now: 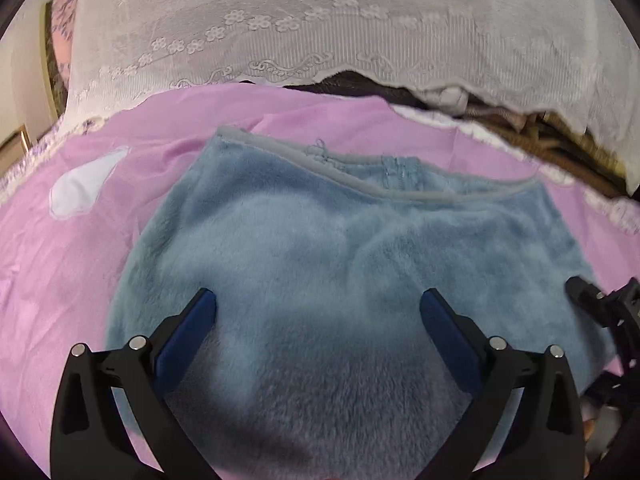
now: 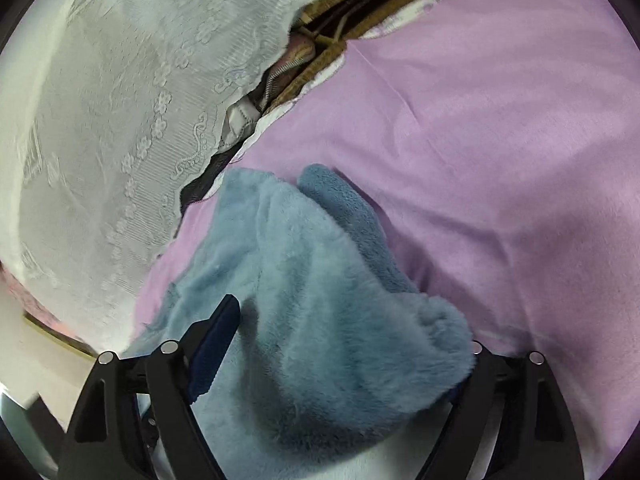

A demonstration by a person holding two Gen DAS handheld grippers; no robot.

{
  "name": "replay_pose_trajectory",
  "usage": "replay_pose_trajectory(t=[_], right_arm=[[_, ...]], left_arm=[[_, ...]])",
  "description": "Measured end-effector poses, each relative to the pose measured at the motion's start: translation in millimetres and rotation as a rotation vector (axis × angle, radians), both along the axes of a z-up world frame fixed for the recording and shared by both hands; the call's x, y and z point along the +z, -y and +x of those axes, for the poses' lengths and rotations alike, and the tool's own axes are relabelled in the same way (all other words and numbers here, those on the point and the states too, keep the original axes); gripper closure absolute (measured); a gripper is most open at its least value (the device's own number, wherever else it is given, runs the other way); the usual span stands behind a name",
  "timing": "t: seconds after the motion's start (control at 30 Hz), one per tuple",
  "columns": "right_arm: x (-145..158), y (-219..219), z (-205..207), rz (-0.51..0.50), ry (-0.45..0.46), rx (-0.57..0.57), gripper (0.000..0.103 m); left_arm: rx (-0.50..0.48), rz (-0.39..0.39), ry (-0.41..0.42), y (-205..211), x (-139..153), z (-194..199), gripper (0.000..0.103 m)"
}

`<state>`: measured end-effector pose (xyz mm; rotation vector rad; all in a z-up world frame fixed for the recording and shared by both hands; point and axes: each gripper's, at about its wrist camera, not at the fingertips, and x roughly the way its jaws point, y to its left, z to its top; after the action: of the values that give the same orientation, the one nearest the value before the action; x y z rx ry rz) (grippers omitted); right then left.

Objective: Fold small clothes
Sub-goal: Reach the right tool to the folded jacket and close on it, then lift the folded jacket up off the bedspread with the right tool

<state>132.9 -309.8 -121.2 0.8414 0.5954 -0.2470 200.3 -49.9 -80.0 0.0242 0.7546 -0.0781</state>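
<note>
Looks like we're mid-fold on a fluffy blue fleece garment (image 1: pixel 340 264), maybe little shorts or a skirt, since there's a grey waistband (image 1: pixel 360 178) along the far edge, well ahead of the fingertips. It's lying on a pink bedsheet (image 1: pixel 60 280). The left gripper (image 1: pixel 318 304) hovers over the middle of the fleece with its jaws spread wide and nothing pinched between them. The right gripper (image 2: pixel 352 320) is spread wide too; a bunched-up fold of the same fleece (image 2: pixel 320 288) is heaped between its fingers and spills over the right one, but the left pad (image 2: pixel 216 344) stands clear of the pile, so I'd call that let go, not gripped. My guess: one fold was just laid over, and next someone needs to flatten that lump or grab a side edge for the second fold. Plenty of open sheet off to the right of the right fingers. Ahead of both, though, a white lace cover (image 1: pixel 320 20) hangs close, with a dark gap under its hem, so pushing forward is tight.
</note>
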Motion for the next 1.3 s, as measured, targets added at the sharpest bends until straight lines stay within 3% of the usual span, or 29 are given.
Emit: replay_pose_trajectory(t=[0.1, 0.17, 0.33, 0.5, 0.67, 0.83, 0.97, 1.07, 1.17, 1.3], right_arm=[[0.8, 1.2, 0.9, -0.019, 0.009, 0.005, 0.029], [0.5, 2.3, 0.5, -0.006, 0.031, 0.019, 0.046], [5.6, 0.0, -0.1, -0.024, 0.068, 0.060, 0.060], [6.2, 2.6, 3.0, -0.028, 0.077, 0.088, 0.061], [-4.0, 12.2, 4.9, 0.056, 0.077, 0.084, 0.053], [-2.5, 8.1, 4.7, 0.028, 0.071, 0.082, 0.052], [-1.9, 7.6, 4.1, 0.019, 0.070, 0.077, 0.053], [-0.2, 5.6, 3.1, -0.003, 0.069, 0.069, 0.054], [5.0, 0.8, 2.0, -0.037, 0.071, 0.060, 0.063], [20.8, -9.0, 0.1, -0.097, 0.088, 0.045, 0.067]], left_arm=[[0.000, 0.079, 0.009, 12.6, -9.7, 2.5, 0.004], [0.001, 0.098, 0.020, 15.1, -9.0, 0.5, 0.004], [-0.012, 0.043, 0.015, 3.9, -4.5, -1.6, 0.004], [0.014, -0.017, 0.011, -29.7, 16.8, -7.8, 0.004], [0.067, 0.059, -0.005, -75.7, 26.3, -10.0, 0.004], [0.122, 0.079, -0.048, -139.3, 14.2, -17.4, 0.004], [0.141, 0.007, -0.083, -167.9, -3.8, -18.2, 0.004], [0.147, -0.092, -0.129, -179.1, -8.7, -9.9, 0.004], [0.149, -0.098, -0.126, -179.6, -11.0, -9.6, 0.004], [0.133, -0.102, -0.115, -178.3, -9.9, -12.1, 0.004]])
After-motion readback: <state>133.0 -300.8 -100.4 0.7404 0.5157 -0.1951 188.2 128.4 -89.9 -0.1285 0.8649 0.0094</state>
